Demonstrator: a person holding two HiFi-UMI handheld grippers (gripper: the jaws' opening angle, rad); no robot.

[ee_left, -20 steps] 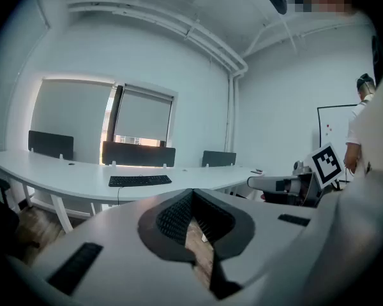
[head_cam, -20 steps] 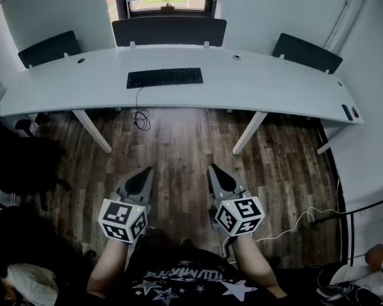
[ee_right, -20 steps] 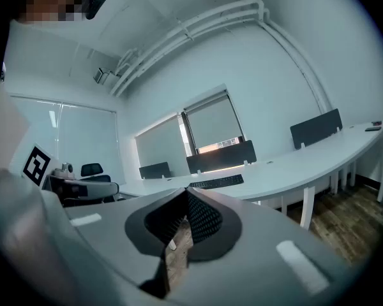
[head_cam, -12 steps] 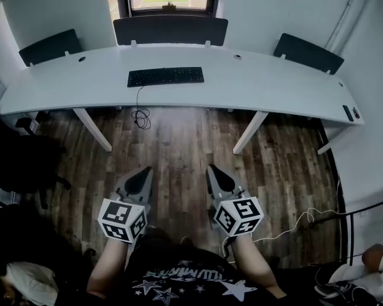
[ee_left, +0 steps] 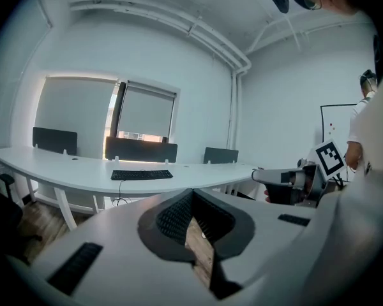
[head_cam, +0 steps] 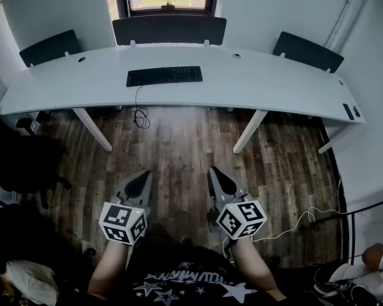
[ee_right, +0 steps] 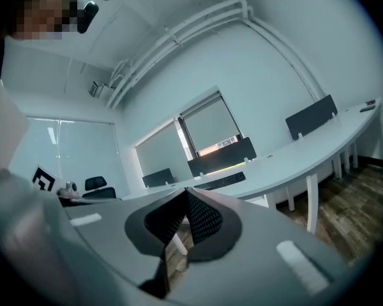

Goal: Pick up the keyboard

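While the keyboard (head_cam: 165,76) lies flat on the white surface (head_cam: 262,81), its cable (head_cam: 138,106) hanging off the near edge, the left tool (head_cam: 145,173) and right tool (head_cam: 212,171) hover clenched and empty above the wooden floor (head_cam: 179,145), well apart from it.

Keyboard (head_cam: 164,76) on white desk (head_cam: 274,81) (untouched)

Black keyboard (head_cam: 164,76) flat on desk (head_cam: 274,85)
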